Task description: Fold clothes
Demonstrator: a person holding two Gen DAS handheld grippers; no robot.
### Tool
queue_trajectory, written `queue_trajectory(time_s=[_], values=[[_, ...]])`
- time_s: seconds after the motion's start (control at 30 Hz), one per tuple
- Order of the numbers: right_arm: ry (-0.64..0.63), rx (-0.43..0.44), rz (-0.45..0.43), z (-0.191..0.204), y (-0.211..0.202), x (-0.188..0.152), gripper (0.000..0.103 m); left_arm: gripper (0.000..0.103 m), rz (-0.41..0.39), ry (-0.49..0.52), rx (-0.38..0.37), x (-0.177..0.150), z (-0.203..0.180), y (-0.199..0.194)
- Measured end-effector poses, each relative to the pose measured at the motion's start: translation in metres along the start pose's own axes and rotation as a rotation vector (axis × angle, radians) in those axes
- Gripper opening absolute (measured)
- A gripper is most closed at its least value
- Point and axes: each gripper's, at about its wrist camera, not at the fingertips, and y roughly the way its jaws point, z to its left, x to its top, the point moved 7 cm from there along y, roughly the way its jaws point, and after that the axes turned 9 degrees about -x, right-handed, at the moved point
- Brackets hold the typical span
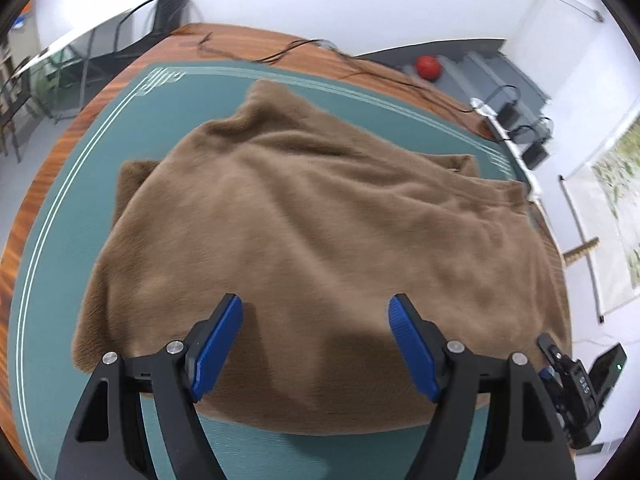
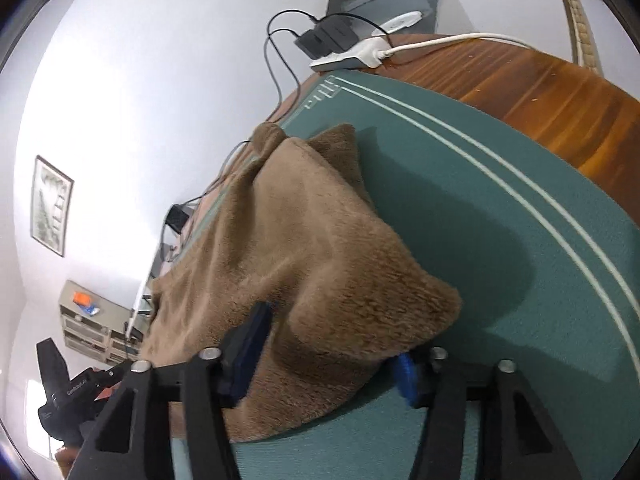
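Note:
A brown fleece garment [image 1: 312, 240] lies folded in a thick pile on a teal mat [image 1: 60, 240]. My left gripper [image 1: 316, 320] is open, its blue pads hovering just above the garment's near edge with nothing between them. In the right wrist view the same garment [image 2: 304, 252] rises as a raised fold over the teal mat [image 2: 500, 240]. My right gripper [image 2: 332, 340] has its jaws wide apart, with a thick bundle of the fleece lying between the two blue pads; the right pad [image 2: 406, 376] is partly hidden under the cloth.
The mat lies on a wooden table [image 1: 248, 44] with black cables across its far side. A white power strip [image 2: 352, 56] and black chargers [image 2: 328, 36] sit at the table's corner. A red ball [image 1: 428, 67] lies on the floor beyond. The other gripper [image 1: 572, 392] shows at the right.

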Motion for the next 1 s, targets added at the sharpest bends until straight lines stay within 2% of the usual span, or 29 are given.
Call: queue_trajectory(time_s=[0.07, 0.33, 0.37, 0.4, 0.43, 0.47, 0.63, 0.67, 0.87, 1.0], values=[[-0.004, 0.023, 0.008, 0.006, 0.004, 0.003, 0.077, 0.079, 0.002, 0.020, -0.008, 0.003, -0.008, 0.001], [0.028, 0.046, -0.015, 0.010, 0.011, 0.008, 0.077, 0.079, 0.040, 0.026, -0.036, 0.005, -0.023, 0.016], [0.024, 0.033, -0.022, 0.011, 0.010, 0.006, 0.071, 0.079, 0.045, 0.033, -0.034, 0.006, -0.024, 0.019], [0.019, 0.002, -0.027, 0.010, 0.010, 0.004, 0.059, 0.079, 0.051, 0.040, -0.031, 0.006, -0.024, 0.023], [0.018, -0.024, -0.028, 0.009, 0.010, 0.003, 0.051, 0.079, 0.057, 0.045, -0.030, 0.006, -0.025, 0.027], [0.027, -0.037, -0.026, 0.006, 0.010, 0.002, 0.036, 0.079, 0.067, 0.043, -0.026, 0.005, -0.024, 0.031], [0.016, -0.082, -0.017, 0.005, 0.004, 0.006, 0.029, 0.079, 0.095, 0.008, -0.036, 0.003, -0.017, 0.041], [-0.025, -0.091, -0.041, 0.015, -0.002, 0.009, 0.026, 0.079, 0.094, 0.003, -0.042, 0.003, -0.017, 0.041], [-0.290, -0.140, -0.191, 0.082, -0.034, 0.025, 0.024, 0.079, 0.100, 0.011, -0.068, 0.009, -0.025, 0.035], [-0.532, -0.159, -0.299, 0.137, -0.054, 0.011, 0.024, 0.080, 0.139, 0.046, -0.128, 0.017, -0.042, 0.033]])
